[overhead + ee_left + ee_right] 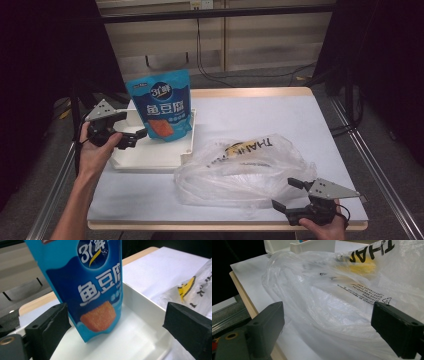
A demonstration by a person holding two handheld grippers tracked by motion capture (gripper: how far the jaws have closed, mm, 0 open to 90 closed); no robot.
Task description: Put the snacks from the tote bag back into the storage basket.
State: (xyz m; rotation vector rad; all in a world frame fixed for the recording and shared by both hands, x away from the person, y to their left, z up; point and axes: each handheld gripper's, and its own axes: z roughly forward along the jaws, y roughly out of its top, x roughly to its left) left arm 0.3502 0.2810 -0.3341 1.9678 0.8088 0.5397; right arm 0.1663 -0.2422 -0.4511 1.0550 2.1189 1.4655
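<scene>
On white shallow tray (150,157): upright blue snack pouch (162,105) | left gripper (131,138) just beside pouch, jaws wide apart, holding nothing | right gripper (289,195) at clear plastic bag (240,167), jaws spread, empty

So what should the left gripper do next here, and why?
Probably ease the left gripper forward until its open jaws straddle the blue pouch, then close. The pouch stands upright in the white tray, and its lower edge sits just beyond the jaws in the left gripper view. The right gripper waits open at the plastic bag.
</scene>
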